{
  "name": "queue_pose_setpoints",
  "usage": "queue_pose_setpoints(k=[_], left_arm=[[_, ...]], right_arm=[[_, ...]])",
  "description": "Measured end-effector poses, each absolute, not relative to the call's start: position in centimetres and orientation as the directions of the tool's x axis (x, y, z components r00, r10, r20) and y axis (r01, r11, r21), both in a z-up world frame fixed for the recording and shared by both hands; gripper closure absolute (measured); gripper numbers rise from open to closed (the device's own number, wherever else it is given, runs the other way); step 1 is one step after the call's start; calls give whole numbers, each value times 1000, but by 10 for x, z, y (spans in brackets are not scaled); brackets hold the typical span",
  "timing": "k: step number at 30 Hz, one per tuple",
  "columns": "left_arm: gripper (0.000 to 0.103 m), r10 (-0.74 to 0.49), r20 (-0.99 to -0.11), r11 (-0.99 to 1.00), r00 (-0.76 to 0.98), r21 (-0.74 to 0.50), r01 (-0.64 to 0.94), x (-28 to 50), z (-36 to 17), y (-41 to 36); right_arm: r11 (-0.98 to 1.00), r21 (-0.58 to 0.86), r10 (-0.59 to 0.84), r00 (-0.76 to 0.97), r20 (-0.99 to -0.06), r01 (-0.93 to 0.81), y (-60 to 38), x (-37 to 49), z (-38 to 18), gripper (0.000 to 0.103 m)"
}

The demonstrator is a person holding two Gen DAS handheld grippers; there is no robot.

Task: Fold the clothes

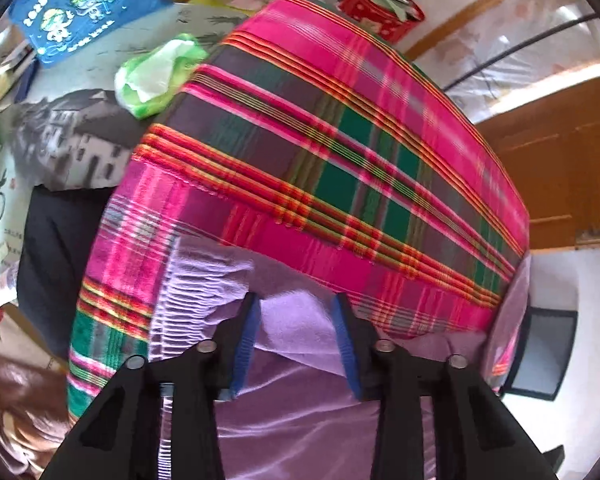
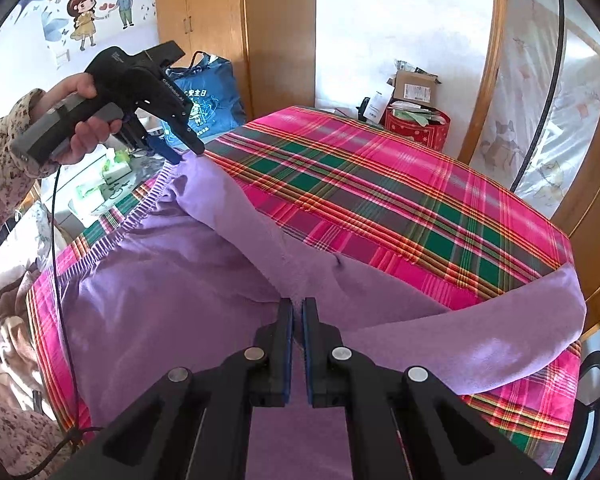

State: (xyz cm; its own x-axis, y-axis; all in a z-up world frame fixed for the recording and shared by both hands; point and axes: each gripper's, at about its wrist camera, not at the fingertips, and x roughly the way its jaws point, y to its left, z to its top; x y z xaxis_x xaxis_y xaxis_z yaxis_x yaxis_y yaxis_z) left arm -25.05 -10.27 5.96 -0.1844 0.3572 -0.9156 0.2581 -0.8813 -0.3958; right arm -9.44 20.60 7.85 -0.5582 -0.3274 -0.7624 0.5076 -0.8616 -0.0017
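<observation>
Your right hand-held gripper is clamped on the purple trousers spread over the plaid bedcover; the left hand-held gripper stands apart at their waistband, ten o'clock. One fold is only half-laid.

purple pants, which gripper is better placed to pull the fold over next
Right. The right gripper is shut on the purple pants; the left gripper is open over the waistband.

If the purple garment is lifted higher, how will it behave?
The purple garment is probably floppy: it sags between the right gripper and left gripper. Likely light. Its fleecy surface should hardly slip on the plaid cloth.
</observation>
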Motion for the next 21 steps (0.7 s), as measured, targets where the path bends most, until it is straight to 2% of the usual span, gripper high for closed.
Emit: queue_pose_setpoints(k=[5,8,12,13,14,15,17,21], left_arm=[[65,435,-887,-807,-157,-461,370,-255,45,-110],[62,439,-886,-801,-151,-461,383,-259,42,-106],[65,439,-889,-800,-130,-453,394,-263,33,-102],[72,442,-887,-799,-133,-456,392,-263,33,-103],[88,446,-884,-796,-143,-464,389,-260,33,-105],[94,450,-880,-793,-152,-472,385,-258,34,-106],[98,458,-873,-788,-171,-487,378,-253,35,-110],[100,473,-856,-776,-207,-516,362,-243,38,-118]], right_arm=[[-863,4,-331,-559,-760,506,207,-92,77,98],[-863,10,-334,-556,-761,505,207,-92,75,98],[-864,18,-338,-552,-762,503,207,-92,72,98],[-864,20,-338,-551,-763,503,207,-92,72,98],[-864,21,-339,-551,-763,503,207,-92,71,98],[-864,23,-340,-551,-762,502,208,-92,71,98],[-865,24,-340,-551,-762,501,208,-92,70,98],[-869,24,-338,-556,-759,495,207,-89,71,98]])
